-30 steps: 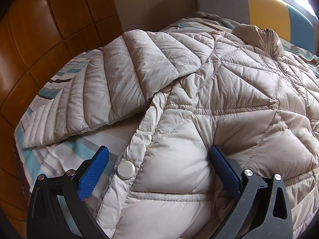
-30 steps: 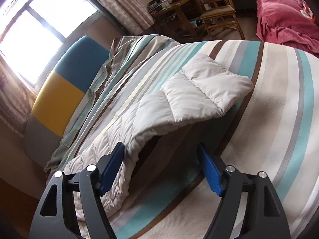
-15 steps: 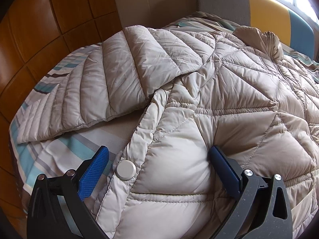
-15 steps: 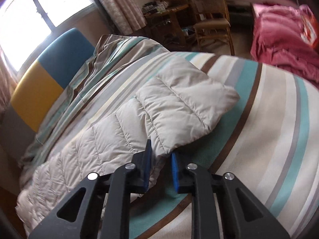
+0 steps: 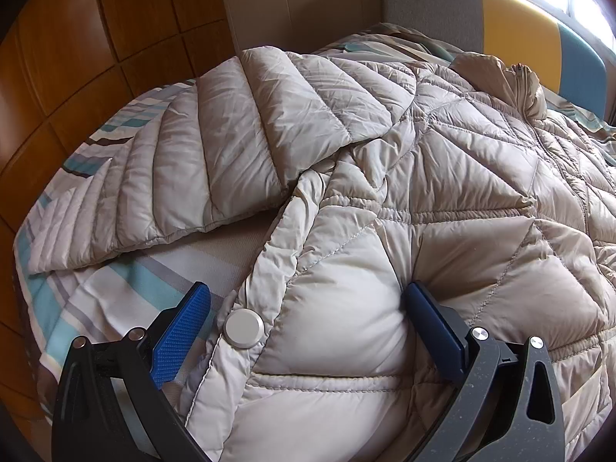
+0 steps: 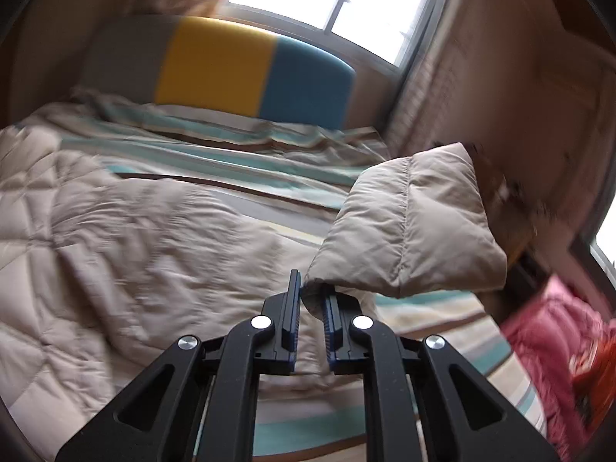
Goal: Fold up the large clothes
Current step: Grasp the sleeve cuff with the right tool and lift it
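The right gripper (image 6: pixel 311 310) is pinching the cuff end of the beige puffer jacket's sleeve (image 6: pixel 412 223), jaws clamped together on the fabric, and is holding it raised above the striped bedsheet (image 6: pixel 435 308). The left gripper (image 5: pixel 308 327) is sitting with jaws wide apart, straddling the jacket (image 5: pixel 442 200) hem beside a silver snap button (image 5: pixel 244 327); the other sleeve (image 5: pixel 215 161) is lying beyond, to its left.
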`<move>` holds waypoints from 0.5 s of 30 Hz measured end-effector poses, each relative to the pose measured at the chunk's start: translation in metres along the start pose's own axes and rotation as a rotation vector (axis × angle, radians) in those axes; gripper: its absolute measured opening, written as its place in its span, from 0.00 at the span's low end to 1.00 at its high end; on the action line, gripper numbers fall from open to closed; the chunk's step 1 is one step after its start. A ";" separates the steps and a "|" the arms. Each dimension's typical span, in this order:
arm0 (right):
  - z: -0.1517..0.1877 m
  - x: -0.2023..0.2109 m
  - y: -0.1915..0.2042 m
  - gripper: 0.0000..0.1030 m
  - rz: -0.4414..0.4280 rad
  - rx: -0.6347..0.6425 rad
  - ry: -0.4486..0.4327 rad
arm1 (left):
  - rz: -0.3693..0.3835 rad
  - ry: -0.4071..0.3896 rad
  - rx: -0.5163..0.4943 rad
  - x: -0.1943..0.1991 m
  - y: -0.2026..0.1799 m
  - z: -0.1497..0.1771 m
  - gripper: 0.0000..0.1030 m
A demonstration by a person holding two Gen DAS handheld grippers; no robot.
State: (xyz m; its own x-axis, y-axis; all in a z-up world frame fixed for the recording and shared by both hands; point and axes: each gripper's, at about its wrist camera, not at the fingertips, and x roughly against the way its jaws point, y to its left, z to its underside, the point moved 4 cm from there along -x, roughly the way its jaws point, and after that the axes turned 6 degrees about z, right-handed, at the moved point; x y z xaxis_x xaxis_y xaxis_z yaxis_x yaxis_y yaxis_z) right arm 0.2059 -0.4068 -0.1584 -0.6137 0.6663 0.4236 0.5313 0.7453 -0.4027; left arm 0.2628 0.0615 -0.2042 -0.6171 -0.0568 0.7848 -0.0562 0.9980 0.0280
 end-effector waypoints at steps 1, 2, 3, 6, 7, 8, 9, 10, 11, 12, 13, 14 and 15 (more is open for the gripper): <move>-0.002 0.008 0.012 0.09 -0.022 0.029 -0.015 | 0.000 0.000 0.000 0.000 0.000 0.000 0.97; -0.004 0.017 0.027 0.09 -0.048 0.061 -0.030 | 0.000 -0.001 0.000 0.000 0.000 0.000 0.97; -0.006 0.023 0.039 0.08 -0.068 0.086 -0.042 | 0.000 0.000 0.000 0.000 0.000 0.000 0.97; -0.011 0.043 0.078 0.08 -0.116 0.204 -0.094 | 0.006 0.001 0.005 0.000 0.001 0.000 0.97; -0.011 0.050 0.092 0.08 -0.128 0.248 -0.115 | 0.008 0.001 0.007 -0.001 0.001 0.000 0.97; -0.010 0.059 0.108 0.08 -0.138 0.301 -0.139 | 0.010 0.001 0.009 -0.001 0.001 0.000 0.97; -0.010 0.064 0.118 0.08 -0.149 0.338 -0.152 | 0.012 0.001 0.011 -0.002 0.001 0.001 0.97; -0.010 0.068 0.129 0.08 -0.167 0.362 -0.156 | 0.014 0.002 0.012 -0.002 0.001 0.001 0.97; -0.011 0.071 0.137 0.08 -0.191 0.374 -0.155 | 0.015 0.001 0.014 -0.002 0.002 0.001 0.97; -0.009 0.077 0.149 0.08 -0.219 0.391 -0.150 | 0.016 0.001 0.015 -0.002 0.001 0.001 0.97; -0.007 0.082 0.157 0.08 -0.235 0.407 -0.152 | 0.015 0.002 0.014 -0.002 0.002 0.001 0.97; -0.005 0.088 0.167 0.08 -0.249 0.426 -0.162 | 0.014 0.002 0.014 -0.002 0.002 0.001 0.97; -0.003 0.093 0.177 0.08 -0.262 0.448 -0.172 | 0.015 0.002 0.013 -0.001 0.002 0.001 0.97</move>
State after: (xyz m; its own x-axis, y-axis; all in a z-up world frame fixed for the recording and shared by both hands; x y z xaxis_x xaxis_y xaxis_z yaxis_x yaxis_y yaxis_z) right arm 0.2445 -0.2130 -0.1877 -0.7985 0.4186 0.4326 0.0701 0.7785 -0.6238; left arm 0.2630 0.0638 -0.2056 -0.6166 -0.0423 0.7861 -0.0579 0.9983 0.0083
